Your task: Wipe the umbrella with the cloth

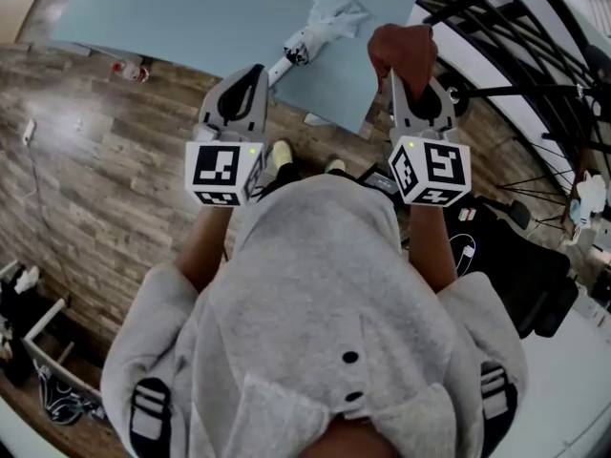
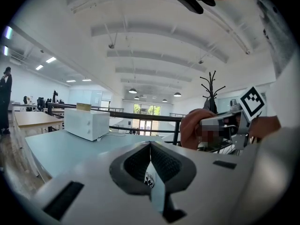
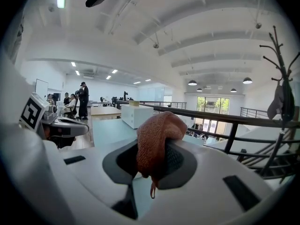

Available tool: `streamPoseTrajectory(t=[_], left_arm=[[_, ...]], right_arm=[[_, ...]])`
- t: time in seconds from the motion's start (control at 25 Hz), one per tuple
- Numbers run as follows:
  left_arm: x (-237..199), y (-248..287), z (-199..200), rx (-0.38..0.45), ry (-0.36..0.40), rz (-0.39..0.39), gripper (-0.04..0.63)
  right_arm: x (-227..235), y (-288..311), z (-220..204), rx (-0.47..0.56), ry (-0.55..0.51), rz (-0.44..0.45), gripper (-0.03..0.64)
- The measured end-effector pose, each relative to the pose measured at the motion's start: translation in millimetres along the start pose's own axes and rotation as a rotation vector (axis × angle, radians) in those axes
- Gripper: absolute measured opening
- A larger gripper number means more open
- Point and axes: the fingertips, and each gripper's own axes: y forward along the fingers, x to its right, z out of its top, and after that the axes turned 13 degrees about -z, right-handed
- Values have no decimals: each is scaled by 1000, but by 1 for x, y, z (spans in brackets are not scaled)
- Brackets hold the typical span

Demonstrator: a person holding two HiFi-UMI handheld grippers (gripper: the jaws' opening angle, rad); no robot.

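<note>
A folded white umbrella (image 1: 322,24) with a dark handle end lies on the pale blue table (image 1: 172,17), ahead of both grippers. My left gripper (image 1: 254,72) is held over the wooden floor short of the table edge, jaws shut with nothing between them (image 2: 150,148). My right gripper (image 1: 407,72) is shut on a reddish-brown cloth (image 1: 402,50), which bunches up over its fingertips (image 3: 157,136). In the left gripper view the cloth (image 2: 193,127) shows off to the right. Neither gripper touches the umbrella.
A white box-shaped appliance (image 2: 87,123) stands on the table. A black railing (image 1: 520,22) runs along the right, with a coat stand (image 3: 282,95) behind it. A black bag (image 1: 520,270) lies on the floor at right. People (image 3: 82,100) stand far back.
</note>
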Motion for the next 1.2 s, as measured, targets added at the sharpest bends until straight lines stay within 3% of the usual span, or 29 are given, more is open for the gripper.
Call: streamPoseTrajectory(t=[0.4, 0.8, 1.2], left_arm=[[-12, 46, -29, -129, -15, 13, 17], [-27, 112, -94, -356, -55, 103, 19], [-35, 138, -184, -626, -73, 101, 152]], right_arm=[[30, 54, 5, 16, -15, 26, 74], [62, 135, -4, -22, -30, 183, 74], [70, 184, -27, -69, -55, 291, 74]])
